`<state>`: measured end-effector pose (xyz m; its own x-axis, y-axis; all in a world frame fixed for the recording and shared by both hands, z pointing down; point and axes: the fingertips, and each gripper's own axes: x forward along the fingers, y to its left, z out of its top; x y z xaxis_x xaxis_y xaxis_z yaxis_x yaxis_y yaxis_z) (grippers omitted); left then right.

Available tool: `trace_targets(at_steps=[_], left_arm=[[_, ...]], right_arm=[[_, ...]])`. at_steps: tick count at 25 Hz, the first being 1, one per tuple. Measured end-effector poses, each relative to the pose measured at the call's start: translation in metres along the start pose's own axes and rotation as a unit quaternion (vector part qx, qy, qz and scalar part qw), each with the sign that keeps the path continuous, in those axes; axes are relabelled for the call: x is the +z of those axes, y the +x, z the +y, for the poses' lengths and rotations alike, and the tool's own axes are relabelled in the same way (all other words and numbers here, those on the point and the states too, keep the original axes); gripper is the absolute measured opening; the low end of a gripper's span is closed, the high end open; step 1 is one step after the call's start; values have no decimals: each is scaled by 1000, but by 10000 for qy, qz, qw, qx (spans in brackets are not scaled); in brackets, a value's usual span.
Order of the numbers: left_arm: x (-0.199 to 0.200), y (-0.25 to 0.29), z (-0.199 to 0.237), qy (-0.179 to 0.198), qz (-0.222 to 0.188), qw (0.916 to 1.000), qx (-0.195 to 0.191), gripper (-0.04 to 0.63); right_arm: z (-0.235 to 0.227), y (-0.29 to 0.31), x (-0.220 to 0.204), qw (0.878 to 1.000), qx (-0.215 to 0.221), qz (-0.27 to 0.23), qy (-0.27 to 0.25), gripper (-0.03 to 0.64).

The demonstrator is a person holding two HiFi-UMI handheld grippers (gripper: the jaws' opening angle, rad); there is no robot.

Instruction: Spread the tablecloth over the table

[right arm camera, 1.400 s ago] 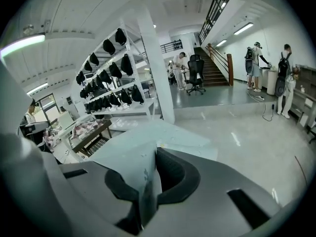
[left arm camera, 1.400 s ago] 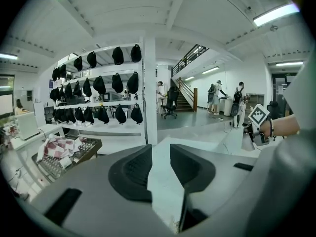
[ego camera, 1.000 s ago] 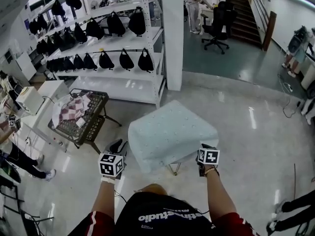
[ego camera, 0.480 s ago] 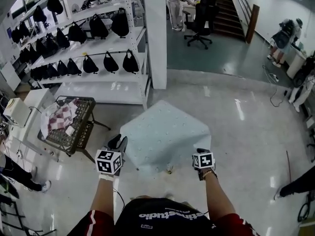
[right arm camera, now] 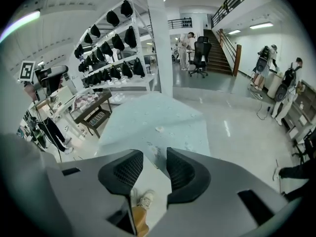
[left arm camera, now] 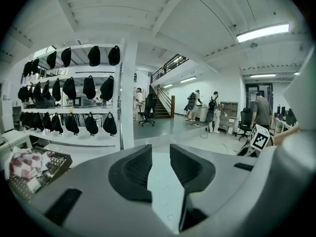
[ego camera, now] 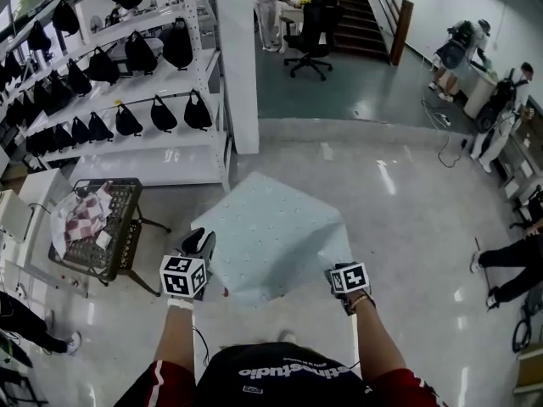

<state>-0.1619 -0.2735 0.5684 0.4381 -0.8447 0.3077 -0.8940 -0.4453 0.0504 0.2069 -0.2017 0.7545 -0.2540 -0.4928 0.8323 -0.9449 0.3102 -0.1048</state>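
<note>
While the left hand-held gripper stands with its jaws partly apart and pinching nothing, the pale blue tablecloth lies spread just ahead of it, showing through the gap. The right hand-held gripper has just been opening wide; only floor and a shoe show between its jaws, the cloth's near edge just beyond their tips.

My right tool has just been opening its jaws. They stand wide apart now, with only floor showing between them. The tablecloth corner it had been at a second ago lies just ahead of it. My head view has swung, sliding the shelves toward the left.
</note>
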Motion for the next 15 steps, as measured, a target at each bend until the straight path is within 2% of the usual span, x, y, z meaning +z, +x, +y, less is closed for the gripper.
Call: trace_targets(at_steps=[7, 11, 15], left_arm=[[5, 4, -6, -104, -97, 9998, -170, 124], [7, 5, -11, -176, -161, 9994, -260, 124], [12, 3, -14, -192, -171, 9992, -291, 124]], right_arm=[[-4, -26, -19, 9992, 122, 54, 369, 167], [-13, -43, -2, 9987, -37, -244, 440, 167], [-3, -55, 16, 9981, 35, -485, 391, 167]])
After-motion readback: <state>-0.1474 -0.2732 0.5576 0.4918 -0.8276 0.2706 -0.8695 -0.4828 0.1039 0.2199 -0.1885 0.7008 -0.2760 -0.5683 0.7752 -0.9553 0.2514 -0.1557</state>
